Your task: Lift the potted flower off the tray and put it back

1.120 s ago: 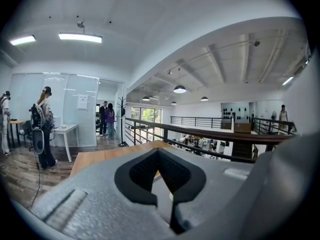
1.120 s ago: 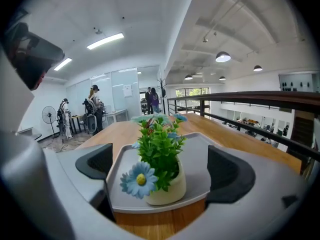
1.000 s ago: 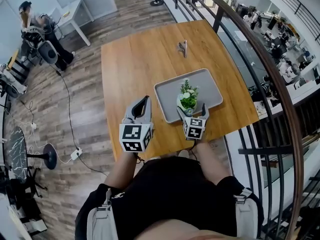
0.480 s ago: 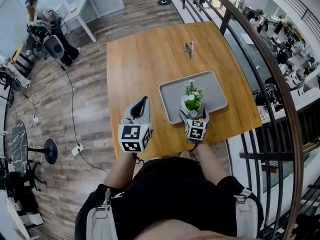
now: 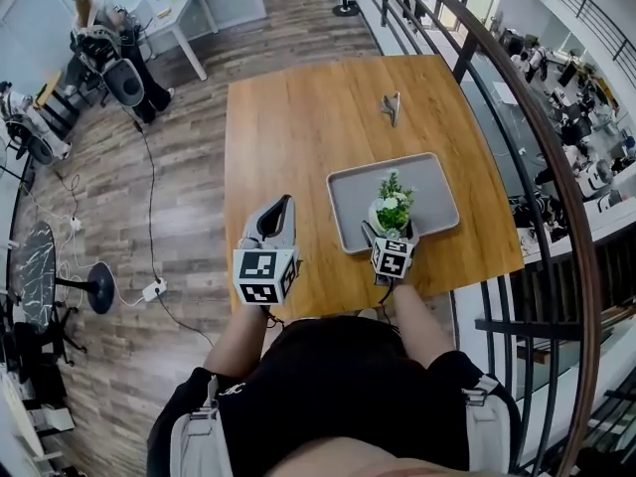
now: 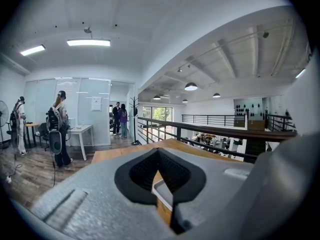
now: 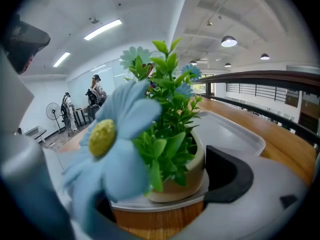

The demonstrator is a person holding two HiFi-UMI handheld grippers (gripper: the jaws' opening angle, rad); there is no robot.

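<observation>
Grey tray (image 5: pixel 435 189) at centre right is carrying the pot (image 5: pixel 389 211) near its lower edge. You are placing the right gripper (image 5: pixel 390 233) with jaws wide on both sides of the pot, probably for lifting it. Your left gripper (image 5: pixel 286 205) is hovering aside, jaws together, empty.

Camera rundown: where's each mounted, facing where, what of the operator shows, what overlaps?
Head view: on the person's head, steeply down at table, tray, potted flower; shows forearms, lap, left tool, right tool.
Left gripper view: on left tool, along its shut jaws toward a white desk; tray corner peeks through.
Right gripper view: on right tool, its open jaws flanking the potted flower.
Shared: tray in all three.
</observation>
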